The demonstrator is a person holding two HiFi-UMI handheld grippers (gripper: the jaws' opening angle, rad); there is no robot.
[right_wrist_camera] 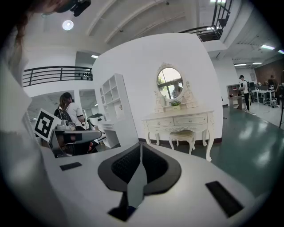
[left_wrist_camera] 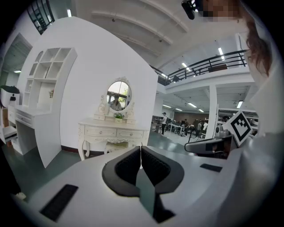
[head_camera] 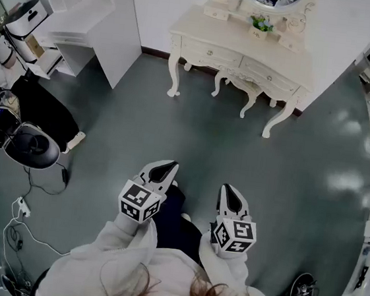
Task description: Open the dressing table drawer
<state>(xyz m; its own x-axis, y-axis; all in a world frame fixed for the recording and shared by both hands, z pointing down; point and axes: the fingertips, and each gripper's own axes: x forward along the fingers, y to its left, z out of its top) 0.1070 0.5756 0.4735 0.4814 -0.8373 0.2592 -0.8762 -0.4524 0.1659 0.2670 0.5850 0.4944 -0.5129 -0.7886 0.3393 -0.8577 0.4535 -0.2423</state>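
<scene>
The cream dressing table stands against the far white wall, with its two front drawers closed and an oval mirror on top. It also shows in the left gripper view as the dressing table and in the right gripper view as the dressing table, both well ahead. A matching stool sits tucked under it. My left gripper and right gripper are held low near the person's body, far from the table. Both are shut with nothing between the jaws.
A white shelf and desk unit stands at the left of the dressing table. Black equipment and cables lie on the floor at the left. Grey-green floor stretches between me and the table.
</scene>
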